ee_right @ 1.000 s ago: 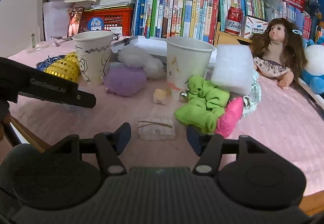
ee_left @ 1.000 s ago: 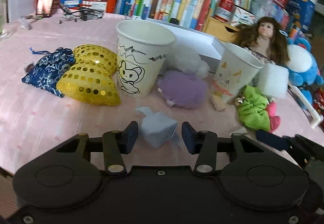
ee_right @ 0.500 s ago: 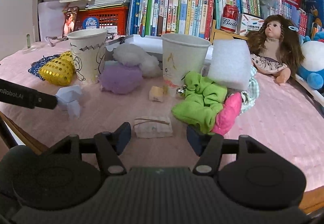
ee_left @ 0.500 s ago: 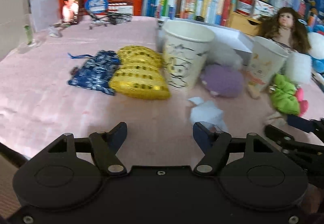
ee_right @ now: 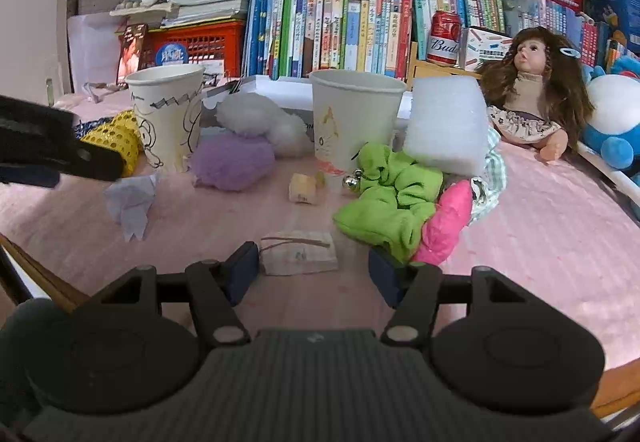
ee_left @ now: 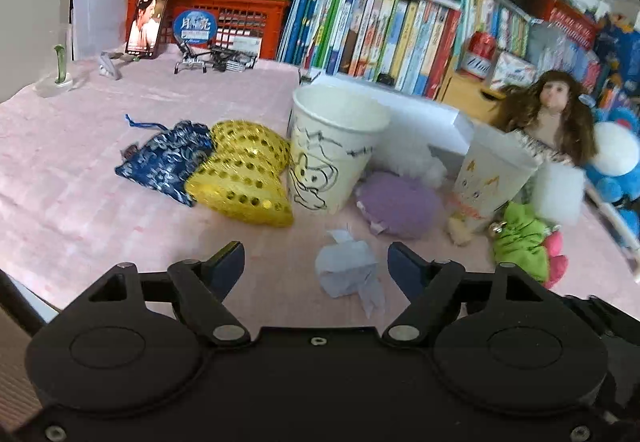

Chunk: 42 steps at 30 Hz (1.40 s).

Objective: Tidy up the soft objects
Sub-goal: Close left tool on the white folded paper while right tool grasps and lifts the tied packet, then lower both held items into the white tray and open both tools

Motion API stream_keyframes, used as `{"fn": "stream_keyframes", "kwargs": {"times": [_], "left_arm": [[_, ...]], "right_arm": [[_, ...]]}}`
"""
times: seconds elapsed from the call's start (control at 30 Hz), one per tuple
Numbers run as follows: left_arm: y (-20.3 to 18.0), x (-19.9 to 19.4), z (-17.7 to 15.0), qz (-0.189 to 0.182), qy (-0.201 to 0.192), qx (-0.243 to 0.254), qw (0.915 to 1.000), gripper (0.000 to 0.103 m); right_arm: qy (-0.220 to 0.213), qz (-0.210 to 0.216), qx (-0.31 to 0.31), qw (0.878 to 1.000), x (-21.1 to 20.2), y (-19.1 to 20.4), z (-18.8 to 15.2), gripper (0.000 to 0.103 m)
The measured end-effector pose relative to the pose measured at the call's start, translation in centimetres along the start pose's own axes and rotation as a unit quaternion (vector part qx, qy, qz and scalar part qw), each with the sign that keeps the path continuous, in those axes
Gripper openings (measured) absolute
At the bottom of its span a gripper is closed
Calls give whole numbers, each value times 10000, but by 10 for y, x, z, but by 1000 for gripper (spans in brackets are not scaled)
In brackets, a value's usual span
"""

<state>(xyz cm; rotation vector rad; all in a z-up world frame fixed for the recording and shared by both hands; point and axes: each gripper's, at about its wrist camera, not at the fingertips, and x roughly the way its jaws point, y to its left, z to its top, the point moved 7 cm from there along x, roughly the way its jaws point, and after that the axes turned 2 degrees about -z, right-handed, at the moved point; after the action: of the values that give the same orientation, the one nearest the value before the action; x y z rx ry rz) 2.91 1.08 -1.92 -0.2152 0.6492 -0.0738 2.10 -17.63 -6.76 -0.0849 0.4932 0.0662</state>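
**Left gripper lets go of the crumpled tissue**

The left gripper (ee_left: 316, 262) has just been opening: a second ago its pads sat close on either side of the crumpled pale tissue (ee_left: 347, 271), and now the jaws stand wide apart, touching nothing. The tissue lies free on the pink tablecloth (ee_left: 80, 198) between the spread fingers, in front of the cartoon paper cup (ee_left: 328, 158) and near the purple pompom (ee_left: 398, 204). This looks like a release, so the tissue seems placed rather than dropped into a cup.

The wad is irregular, with no clear long axis; one twisted tail points toward the gripper body.

The right gripper (ee_right: 312, 274) is also open, its jaws flanking a small flat beige sachet (ee_right: 298, 252) without pressing it.
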Motion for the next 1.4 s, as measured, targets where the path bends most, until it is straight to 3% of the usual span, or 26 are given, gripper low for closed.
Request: {"fn": "stream_keyframes", "kwargs": {"times": [0.17, 0.27, 0.3, 0.33, 0.57, 0.83, 1.03, 1.27, 1.4], "left_arm": [[-14, 24, -10, 20, 173, -179, 9997, 64], [-18, 31, -10, 83, 91, -130, 9998, 44], [-19, 32, -10, 38, 111, -116, 9999, 38], [-18, 33, -10, -8, 124, -145, 9998, 38], [-25, 18, -4, -270, 37, 292, 9992, 37], [-41, -13, 26, -601, -149, 807, 9948, 37], [-53, -30, 67, -1215, -87, 911, 9884, 37], [-58, -30, 122, -1397, -100, 969, 9854, 37], [-62, -20, 151, -1280, -171, 1012, 9865, 37]], "right_arm": [[-205, -67, 47, 9998, -2, 3, -3, 73], [-229, -7, 21, 9997, 0, 6, -2, 64], [-240, 10, 4, 9997, 0, 8, -1, 56], [-242, 41, -19, 9997, 0, 9, -1, 49], [-285, 100, -18, 9995, -8, 13, 5, 48], [-508, 229, 354, 9978, -30, -4, 42, 48], [-671, 397, 577, 9953, -40, -21, 77, 48], [-628, 608, 826, 9927, -35, -43, 117, 48], [-603, 619, 780, 9932, -27, -52, 139, 48]]}}
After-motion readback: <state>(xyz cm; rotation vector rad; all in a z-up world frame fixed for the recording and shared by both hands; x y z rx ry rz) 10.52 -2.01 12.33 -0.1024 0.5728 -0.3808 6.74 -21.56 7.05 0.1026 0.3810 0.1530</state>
